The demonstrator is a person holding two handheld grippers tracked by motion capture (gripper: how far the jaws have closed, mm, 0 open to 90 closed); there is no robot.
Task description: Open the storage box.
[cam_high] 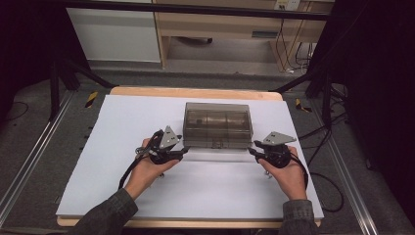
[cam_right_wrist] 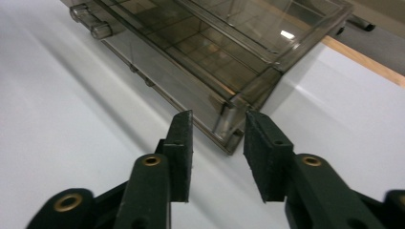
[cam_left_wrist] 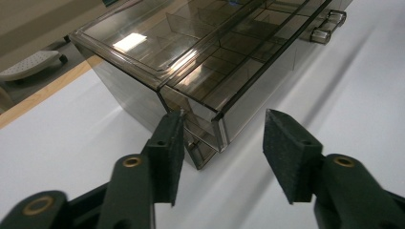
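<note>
A smoky see-through plastic box (cam_high: 218,122) with inner dividers stands shut near the middle back of the white board (cam_high: 195,191). My left gripper (cam_high: 184,150) sits at its front left corner, my right gripper (cam_high: 252,151) at its front right corner. In the left gripper view the box (cam_left_wrist: 191,57) has its corner between the wide-open jaws of the left gripper (cam_left_wrist: 224,126). In the right gripper view the box (cam_right_wrist: 215,43) pokes its corner into the narrower gap of the right gripper (cam_right_wrist: 218,121), open as well. Two small latches (cam_left_wrist: 329,26) sit on the front edge.
The white board lies on a wooden table whose edge (cam_high: 195,92) shows at the back. Black stand legs (cam_high: 73,73) flank the table on both sides. Cables (cam_high: 328,147) trail on the floor at the right. Bare board lies in front of the box.
</note>
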